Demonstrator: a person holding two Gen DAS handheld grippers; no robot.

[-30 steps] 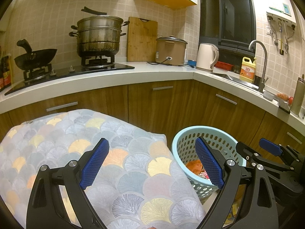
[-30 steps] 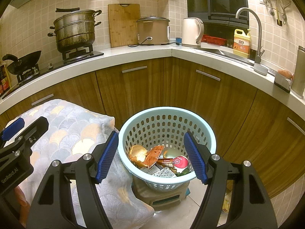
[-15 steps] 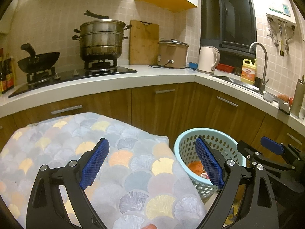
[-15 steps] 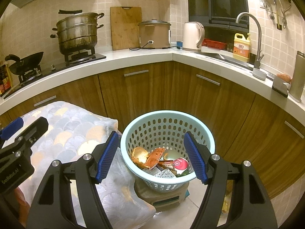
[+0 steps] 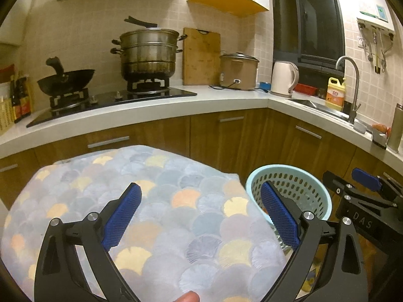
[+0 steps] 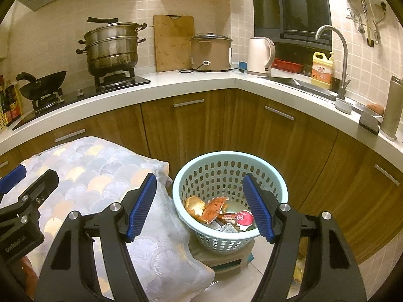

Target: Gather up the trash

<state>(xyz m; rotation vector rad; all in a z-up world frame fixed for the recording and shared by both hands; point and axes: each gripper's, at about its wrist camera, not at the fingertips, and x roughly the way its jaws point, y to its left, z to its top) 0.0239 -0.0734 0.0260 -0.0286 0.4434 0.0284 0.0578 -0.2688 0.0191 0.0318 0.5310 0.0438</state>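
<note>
Two pairs of tongs hang released over this corner of the kitchen, neither grasping anything. From the left wrist view, the left tongs (image 5: 200,210) sit level above the scale-patterned cloth (image 5: 156,196), pointing toward the stove side, with the pale blue basket (image 5: 289,176) just to their right and the right tongs (image 5: 362,183) beyond the basket. No loose trash shows on the cloth here, so the risk, as I judge it, is a pinch that catches the fabric itself and drags it toward the basket. From the right wrist view, the right tongs (image 6: 200,205) tilt down over the basket (image 6: 282,188), spread wide across its mouth, while the trash (image 6: 219,214), wrappers and a red-lidded cup, lies at the basket's bottom. That basket rests on a small stool (image 6: 226,259) beside the cloth; a careless nudge against its rim could probably tip it and spill the contents onto the floor.
</note>
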